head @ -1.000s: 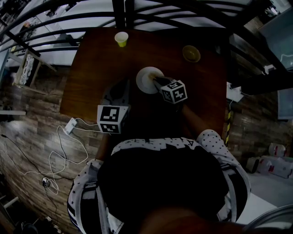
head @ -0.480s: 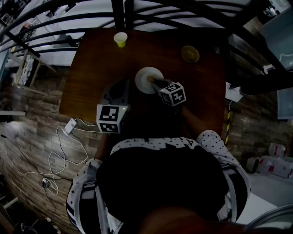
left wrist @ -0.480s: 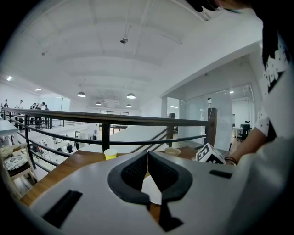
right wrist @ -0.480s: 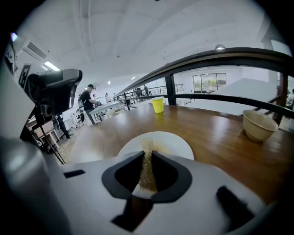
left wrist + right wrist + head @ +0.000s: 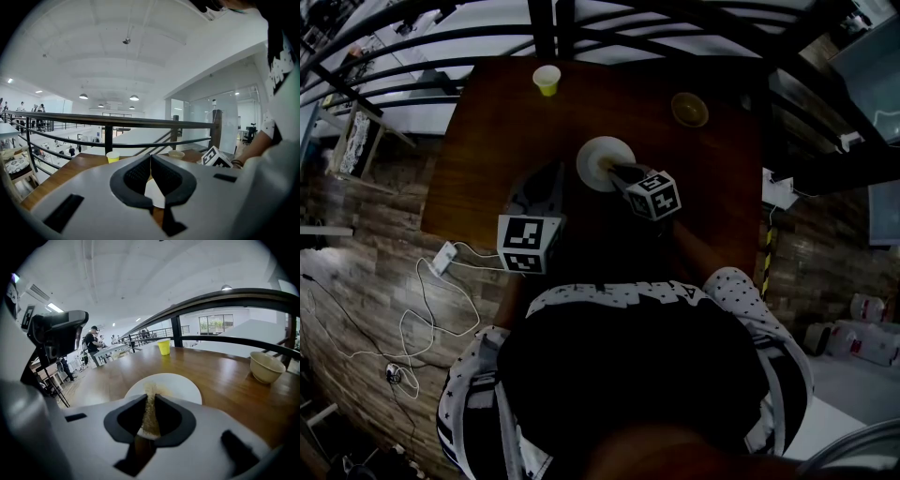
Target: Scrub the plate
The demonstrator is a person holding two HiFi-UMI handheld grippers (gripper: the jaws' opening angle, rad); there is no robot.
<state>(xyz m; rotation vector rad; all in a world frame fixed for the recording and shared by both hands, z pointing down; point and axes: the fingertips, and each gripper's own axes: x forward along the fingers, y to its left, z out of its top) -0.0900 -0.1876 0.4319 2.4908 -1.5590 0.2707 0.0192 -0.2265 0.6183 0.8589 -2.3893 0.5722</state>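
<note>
White plate (image 5: 598,159) lies flat and face up on the wooden table (image 5: 487,141), near the table's middle and straight ahead of the person. A yellow cup (image 5: 547,80) and a cream bowl (image 5: 690,110) stand well apart from it towards the far edge.

**Gripper states**
- Right gripper (image 5: 151,397): jaws clamped on a scouring pad (image 5: 150,416), a thin yellow-green sheet held on edge.
- Left gripper (image 5: 150,157): jaws closed to a slit, tips together, nothing between them. It is held off the table beside the plate, on the plate's left, and does not touch it.

**Progress (judgement)**
- Scrubbing appears to be under way. The pad's front end reaches over the plate's inner area; whether it is pressing on the surface cannot be told.
- A faint brownish smear (image 5: 165,391) shows on the plate just beside the pad tip, so cleaning is not complete.
- The rest of the visible surface, including the far rim, reads clean white.
- What is left: working over the smeared patch, then lifting the pad clear.

**Orientation**
- Plate: round, so it has no long axis; its eating face points straight up.
- Scouring pad: its long axis runs along the right gripper's jaws, from the person forward and slightly left, pointing into the plate from its near right side. Its broad faces are vertical, against the jaw pads.
</note>
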